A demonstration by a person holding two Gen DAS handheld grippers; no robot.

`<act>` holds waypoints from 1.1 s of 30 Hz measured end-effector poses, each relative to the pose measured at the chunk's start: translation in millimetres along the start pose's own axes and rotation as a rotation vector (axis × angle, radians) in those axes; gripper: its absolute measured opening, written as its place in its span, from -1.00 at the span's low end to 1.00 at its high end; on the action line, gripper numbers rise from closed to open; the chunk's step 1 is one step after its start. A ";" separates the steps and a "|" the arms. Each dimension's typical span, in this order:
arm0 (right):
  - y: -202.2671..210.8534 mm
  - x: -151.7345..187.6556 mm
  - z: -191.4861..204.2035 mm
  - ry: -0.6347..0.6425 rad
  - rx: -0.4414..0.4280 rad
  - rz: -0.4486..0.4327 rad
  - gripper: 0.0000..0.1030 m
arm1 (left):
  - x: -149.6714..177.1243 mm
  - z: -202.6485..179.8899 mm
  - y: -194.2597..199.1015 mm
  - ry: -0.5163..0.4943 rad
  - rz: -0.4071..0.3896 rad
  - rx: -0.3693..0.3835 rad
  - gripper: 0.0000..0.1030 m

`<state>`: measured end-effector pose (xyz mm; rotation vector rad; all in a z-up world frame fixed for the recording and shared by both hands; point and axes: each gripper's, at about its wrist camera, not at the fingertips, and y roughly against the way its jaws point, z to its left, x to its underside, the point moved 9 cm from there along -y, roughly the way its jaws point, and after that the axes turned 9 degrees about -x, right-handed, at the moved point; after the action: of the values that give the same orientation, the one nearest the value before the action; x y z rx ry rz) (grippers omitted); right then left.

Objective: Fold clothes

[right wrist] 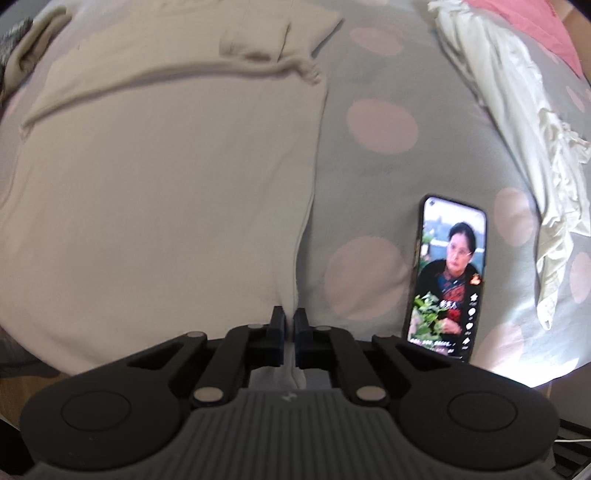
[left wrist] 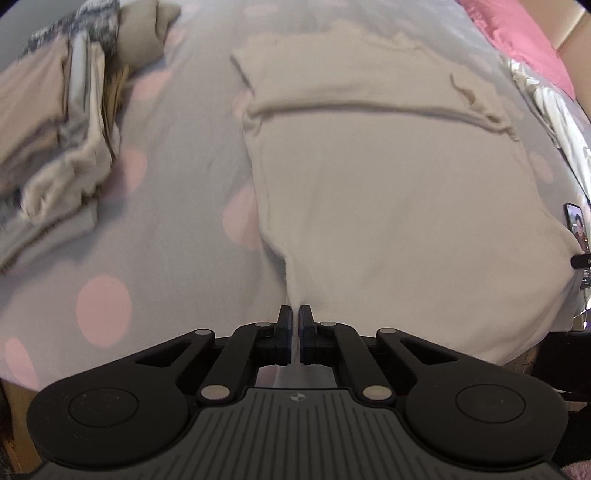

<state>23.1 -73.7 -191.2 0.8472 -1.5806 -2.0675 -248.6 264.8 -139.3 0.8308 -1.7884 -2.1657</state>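
A cream shirt lies spread flat on the grey bedsheet with pink dots, its sleeves folded across the upper part. My left gripper is shut on the shirt's near left hem corner, the cloth pulled into a pinched ridge between the fingers. In the right wrist view the same cream shirt fills the left half. My right gripper is shut on the near right hem corner, where the side edge runs down into the fingers.
A stack of folded clothes sits at the left of the bed. A phone with a lit screen lies right of the shirt. A crumpled pale garment and a pink cloth lie at the far right.
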 end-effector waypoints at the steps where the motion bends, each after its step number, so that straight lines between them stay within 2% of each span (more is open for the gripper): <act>1: 3.2 -7.1 0.8 -0.003 -0.001 -0.017 -0.90 | -5.9 1.6 3.5 -0.010 -0.013 -0.006 -0.97; 6: 13.4 -61.9 6.4 -0.018 0.001 -0.131 -0.90 | -45.0 7.7 0.9 -0.052 -0.044 -0.052 -0.97; 10: 1.2 -107.9 8.6 -0.014 0.029 -0.187 -0.90 | -82.8 14.0 -17.3 -0.082 -0.076 -0.110 -0.97; 17: -28.8 -168.0 20.7 0.075 0.107 -0.211 -0.90 | -127.6 21.6 -60.1 -0.050 -0.114 -0.121 -0.97; 23: -49.5 -183.4 16.5 0.056 0.111 -0.207 -0.85 | -139.4 18.6 -86.4 -0.061 -0.139 -0.105 -0.95; 24: -50.9 -184.2 15.4 0.054 0.113 -0.205 -0.78 | -140.3 18.7 -86.7 -0.069 -0.152 -0.109 -0.95; 25: -50.3 -184.7 14.3 0.056 0.119 -0.212 -0.76 | -141.0 19.2 -85.2 -0.077 -0.170 -0.115 -0.94; 27: -43.4 -184.4 12.4 0.066 0.134 -0.244 -0.72 | -142.0 21.7 -78.8 -0.085 -0.204 -0.123 -0.79; 29: -35.3 -183.7 11.1 0.076 0.144 -0.280 -0.58 | -141.8 22.3 -68.8 -0.088 -0.245 -0.119 -0.68; 31: -28.7 -181.0 16.3 0.119 0.133 -0.309 -0.54 | -140.5 21.1 -58.6 -0.097 -0.287 -0.110 -0.65; 33: -25.4 -175.0 27.4 0.187 0.114 -0.320 -0.53 | -134.5 12.7 -50.9 -0.150 -0.319 -0.095 -0.61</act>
<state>134.4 65.1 -172.0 1.3704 -1.5542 -2.0455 -136.0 354.7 -148.0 1.0150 -1.6996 -2.5531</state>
